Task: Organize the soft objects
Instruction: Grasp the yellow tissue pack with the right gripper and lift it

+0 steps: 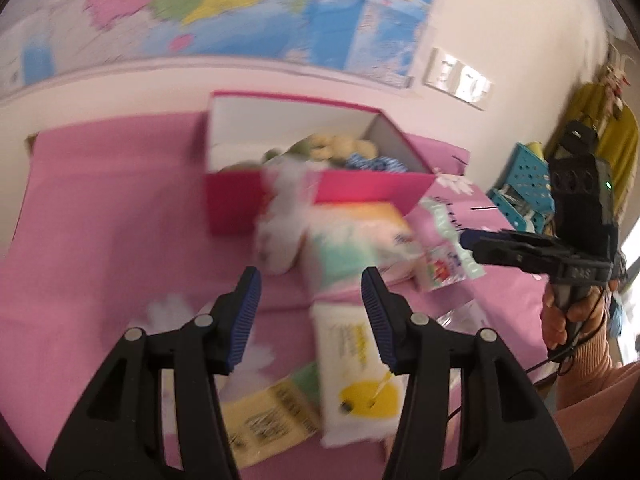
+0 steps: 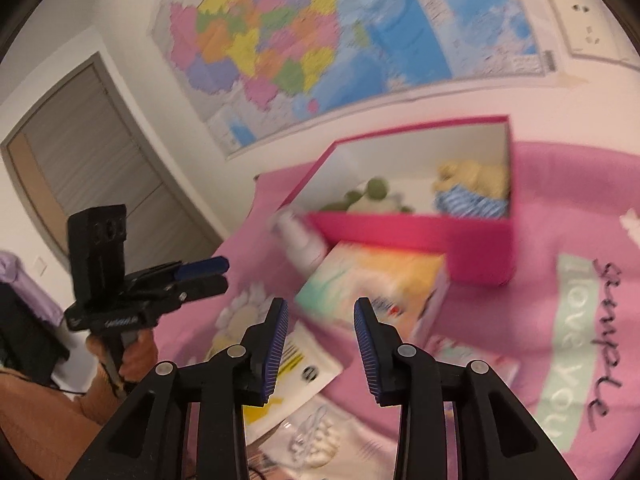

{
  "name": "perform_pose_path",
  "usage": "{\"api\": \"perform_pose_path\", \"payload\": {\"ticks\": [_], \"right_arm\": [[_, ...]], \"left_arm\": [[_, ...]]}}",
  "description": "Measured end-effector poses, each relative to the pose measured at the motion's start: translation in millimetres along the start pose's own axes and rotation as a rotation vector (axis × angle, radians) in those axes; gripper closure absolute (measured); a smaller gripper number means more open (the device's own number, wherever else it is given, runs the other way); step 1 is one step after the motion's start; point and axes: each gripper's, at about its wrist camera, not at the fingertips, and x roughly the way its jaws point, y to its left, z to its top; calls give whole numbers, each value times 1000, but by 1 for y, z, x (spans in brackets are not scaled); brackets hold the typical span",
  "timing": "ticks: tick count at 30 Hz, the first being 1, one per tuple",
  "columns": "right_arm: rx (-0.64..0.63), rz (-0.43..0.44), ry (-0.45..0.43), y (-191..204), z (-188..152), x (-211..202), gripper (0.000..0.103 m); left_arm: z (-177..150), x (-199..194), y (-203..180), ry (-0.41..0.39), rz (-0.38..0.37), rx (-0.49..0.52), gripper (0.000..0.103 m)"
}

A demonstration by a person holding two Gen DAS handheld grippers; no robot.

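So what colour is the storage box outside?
Bright pink box, white inside; clearest in the right wrist view.

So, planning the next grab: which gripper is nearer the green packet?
Right. The right gripper hovers at the green packet; the left gripper is over the yellow-spotted pack, farther off.

Behind your work area: a big coloured wall map (image 2: 320, 40) on a pale wall (image 1: 500, 20), blurred in both views. White switch/socket plates (image 1: 458, 74) sit just right of the map's lower corner. Pink cloth (image 1: 100, 208) w/ white flower prints covers the surface below; in the right wrist view it shows a pale green band w/ lettering (image 2: 576, 340). Left in that view: grey-brown door (image 2: 92, 152) w/ horizontal ribbing. Far right in the left wrist view: turquoise perforated basket (image 1: 524, 176), yellow garment (image 1: 600, 120) hanging behind it, bright daylight at the frame edge.
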Motion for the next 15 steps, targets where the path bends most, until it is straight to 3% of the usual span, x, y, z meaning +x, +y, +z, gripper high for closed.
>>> {"api": "perform_pose_path", "payload": {"ticks": [6, 15], "right_arm": [[-43, 83, 91, 30, -20, 28, 68], [-109, 167, 237, 73, -39, 90, 68]], "left_arm": [[-31, -8, 33, 47, 68, -84, 49], [-66, -12, 46, 119, 48, -120, 49]]}}
